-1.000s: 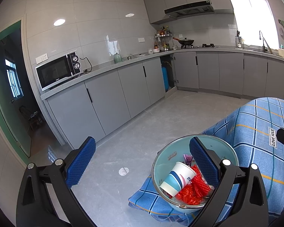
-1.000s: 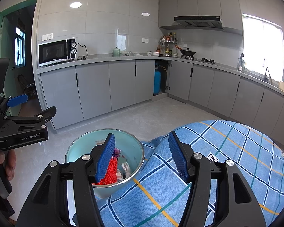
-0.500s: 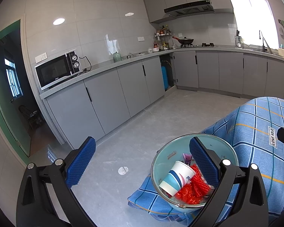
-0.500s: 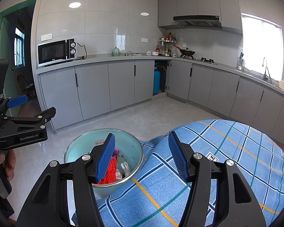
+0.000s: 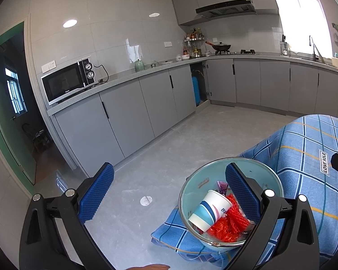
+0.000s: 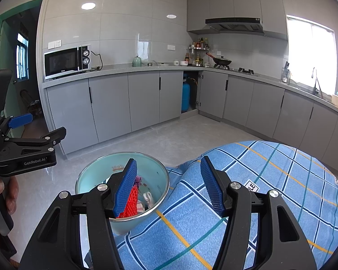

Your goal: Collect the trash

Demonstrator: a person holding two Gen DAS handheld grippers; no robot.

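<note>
Hovering with both grippers, left [image 5: 167, 194] and right [image 6: 169, 185], open and empty over the full bowl [image 5: 192, 185], a careful collector would next grip its rim squarely.

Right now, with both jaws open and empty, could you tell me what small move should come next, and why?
Probably just withdraw: the paper cup, red netting and wrappers already lie in the bowl, and the tablecloth shows no trash left.

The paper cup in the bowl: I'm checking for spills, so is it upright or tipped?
Tipped. The paper cup lies on its side in the bowl, resting on the red netting.
</note>
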